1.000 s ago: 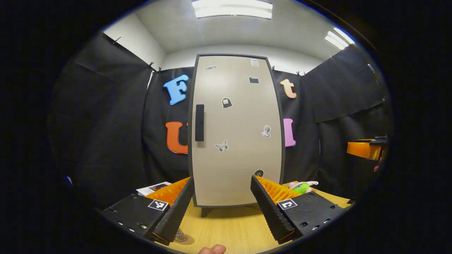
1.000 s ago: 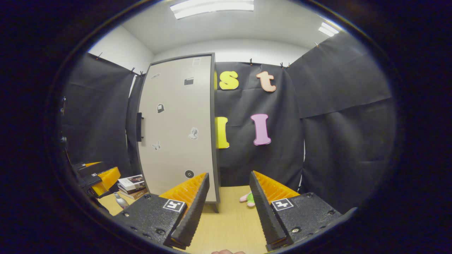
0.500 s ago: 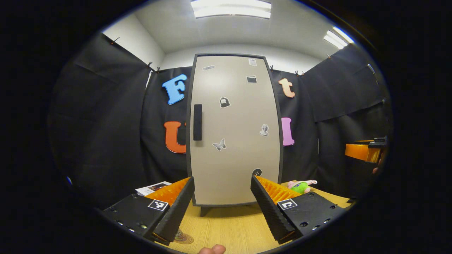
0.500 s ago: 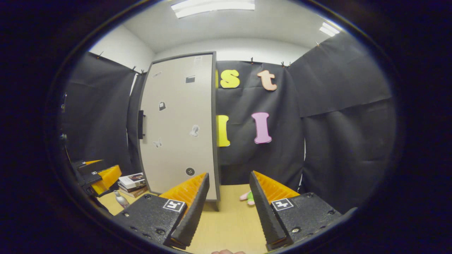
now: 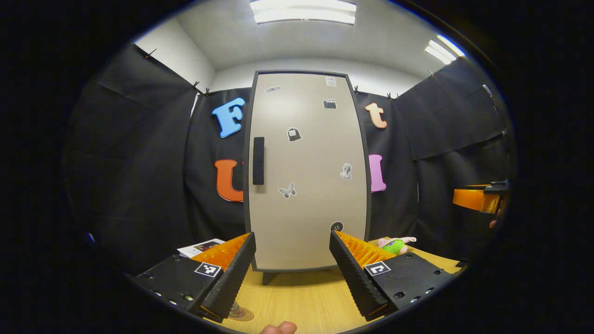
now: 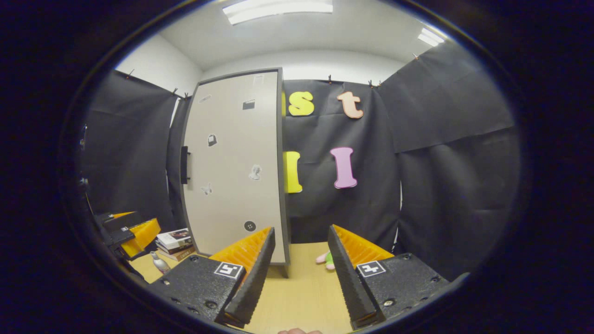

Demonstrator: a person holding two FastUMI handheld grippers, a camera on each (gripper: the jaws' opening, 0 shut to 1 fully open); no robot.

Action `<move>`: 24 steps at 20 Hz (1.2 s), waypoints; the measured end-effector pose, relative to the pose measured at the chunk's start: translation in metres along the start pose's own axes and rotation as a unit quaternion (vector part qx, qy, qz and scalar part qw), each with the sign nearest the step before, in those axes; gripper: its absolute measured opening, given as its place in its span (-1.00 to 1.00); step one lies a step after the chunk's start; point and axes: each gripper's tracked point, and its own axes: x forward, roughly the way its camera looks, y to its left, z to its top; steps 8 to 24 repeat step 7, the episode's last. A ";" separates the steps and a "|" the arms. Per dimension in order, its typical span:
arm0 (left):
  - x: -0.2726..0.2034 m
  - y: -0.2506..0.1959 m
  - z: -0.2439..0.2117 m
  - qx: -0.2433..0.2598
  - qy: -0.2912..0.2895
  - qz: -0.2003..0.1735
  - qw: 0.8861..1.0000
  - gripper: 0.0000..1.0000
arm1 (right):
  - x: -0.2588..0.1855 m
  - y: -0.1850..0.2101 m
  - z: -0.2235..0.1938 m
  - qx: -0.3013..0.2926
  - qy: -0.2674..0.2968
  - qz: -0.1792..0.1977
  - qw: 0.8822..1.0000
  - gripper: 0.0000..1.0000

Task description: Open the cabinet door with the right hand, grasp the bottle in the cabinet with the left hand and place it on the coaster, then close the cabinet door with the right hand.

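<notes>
The tall beige cabinet (image 5: 306, 171) stands straight ahead in the left gripper view with its door closed and a dark handle (image 5: 258, 160) on the door's left edge. My left gripper (image 5: 292, 273) is open, well short of the door. A round coaster (image 5: 242, 314) peeks out by its left finger. In the right gripper view the cabinet (image 6: 234, 167) is to the left. A small silvery bottle (image 6: 160, 263) stands upright on the table at lower left, beside the other gripper (image 6: 132, 232). My right gripper (image 6: 299, 273) is open over the table with nothing between its fingers.
A stack of books (image 6: 174, 243) lies left of the cabinet; its top book (image 5: 202, 247) shows past my left finger. A green and pink plush toy (image 5: 394, 245) lies on the wooden table (image 5: 301, 301) right of the cabinet. The right gripper (image 5: 480, 198) shows at the far right.
The cabinet has drifted slightly left in the left gripper view. Both grippers stay open and the door stays closed.
</notes>
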 end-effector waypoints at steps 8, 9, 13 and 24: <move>0.004 -0.004 0.000 0.001 0.000 -0.005 1.000 0.92 | 0.002 -0.001 0.001 0.000 -0.001 -0.001 1.000 0.51; 0.004 -0.004 0.000 0.001 0.000 -0.005 1.000 0.92 | 0.002 -0.001 0.001 0.000 -0.001 -0.001 1.000 0.51; 0.004 -0.004 0.000 0.001 0.000 -0.005 1.000 0.92 | 0.002 -0.001 0.001 0.000 -0.001 -0.001 1.000 0.51; 0.004 -0.004 0.000 0.001 0.000 -0.005 1.000 0.92 | 0.002 -0.001 0.001 0.000 -0.001 -0.001 1.000 0.51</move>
